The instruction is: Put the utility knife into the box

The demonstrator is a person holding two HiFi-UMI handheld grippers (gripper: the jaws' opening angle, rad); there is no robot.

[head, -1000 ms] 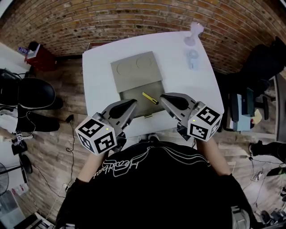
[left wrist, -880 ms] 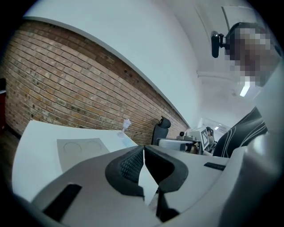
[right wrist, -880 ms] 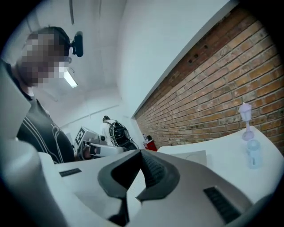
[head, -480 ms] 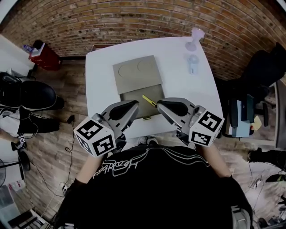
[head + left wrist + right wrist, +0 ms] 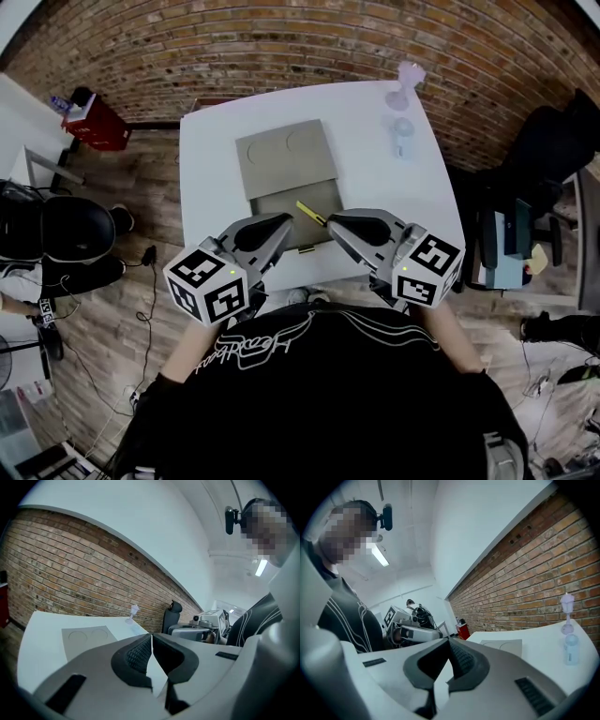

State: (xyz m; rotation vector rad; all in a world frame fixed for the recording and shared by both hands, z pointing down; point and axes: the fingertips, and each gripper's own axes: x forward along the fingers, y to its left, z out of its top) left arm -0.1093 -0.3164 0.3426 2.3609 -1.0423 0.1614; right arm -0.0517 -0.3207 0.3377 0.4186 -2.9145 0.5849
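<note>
Box (image 5: 277, 201) front hides behind left tongs (image 5: 283, 222) and right tongs (image 5: 331, 223), both clenched empty; utility knife (image 5: 309, 213) shows.

Head view looks steeply down; both gripper views cross the table (image 5: 375, 187).

Both arms reach forward from the torso, grippers side by side and low. Left gripper (image 5: 284, 220) has its jaws pressed together, right gripper (image 5: 332, 221) has its jaws together too, the two tips angled in toward each other, close but apart
</note>
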